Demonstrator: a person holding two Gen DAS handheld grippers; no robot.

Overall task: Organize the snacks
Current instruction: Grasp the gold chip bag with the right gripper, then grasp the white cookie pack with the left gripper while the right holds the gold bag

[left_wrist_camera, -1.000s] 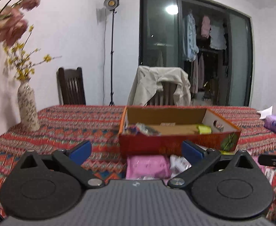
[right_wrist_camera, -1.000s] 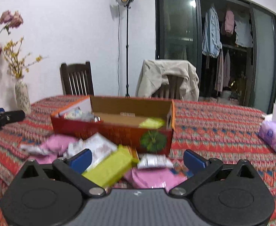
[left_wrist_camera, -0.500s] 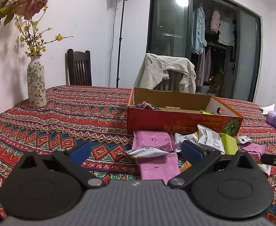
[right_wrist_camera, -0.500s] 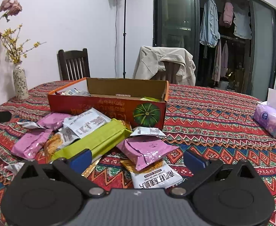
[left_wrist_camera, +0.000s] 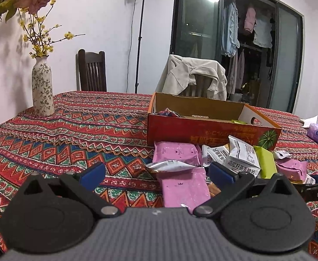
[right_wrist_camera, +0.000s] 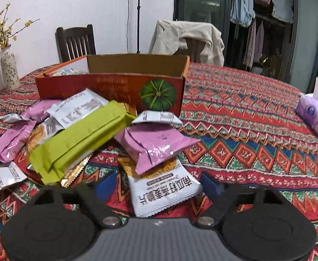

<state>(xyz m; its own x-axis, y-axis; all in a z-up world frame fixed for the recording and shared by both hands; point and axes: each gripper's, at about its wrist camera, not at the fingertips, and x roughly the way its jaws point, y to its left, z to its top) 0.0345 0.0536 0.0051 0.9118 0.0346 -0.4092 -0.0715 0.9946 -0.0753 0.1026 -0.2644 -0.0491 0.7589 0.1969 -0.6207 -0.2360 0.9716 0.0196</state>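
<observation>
Two grippers over a table (left_wrist_camera: 89,130) with a red patterned cloth, snack packets heaped in front of an open red cardboard box (right_wrist_camera: 106,87) with a green pumpkin print. Right gripper (right_wrist_camera: 159,188): jaws closing, blue pads either side of a white packet with black print (right_wrist_camera: 165,193) at 6 o'clock in the right wrist view; packet sits between the pads but they don't press on it, gaps visible both sides. Pink packet (right_wrist_camera: 154,143) lies partly on top of that white one, toward 12 from it. Long lime-green packet (right_wrist_camera: 80,141) at 9 o'clock of the pink one, tilted, resting on other packets; white printed packet (right_wrist_camera: 78,108) and more pink ones (right_wrist_camera: 11,141) further toward 9–10 o'clock. Small white packet (right_wrist_camera: 156,117) touches the box front. Box at 12 o'clock of the heap, a few packets inside at its left end, contents hard to make out. Left gripper (left_wrist_camera: 156,174): jaws wide apart, nothing gripped; a pink packet (left_wrist_camera: 185,189) and a silver crumpled wrapper (left_wrist_camera: 169,166) lie on the table between the pads in the left wrist view. Another pink packet (left_wrist_camera: 175,153) behind them toward 12, white printed packets (left_wrist_camera: 241,158) at 2 o'clock. Right gripper's tip pokes in at 3 o'clock of the left view. Purple tissue pack (right_wrist_camera: 315,117) at 3 o'clock on the table, well apart from the heap. Flowered vase (left_wrist_camera: 42,89) at 10 o'clock near the table edge. Two chairs behind the table, one with a beige jacket (left_wrist_camera: 193,76) draped over.
</observation>
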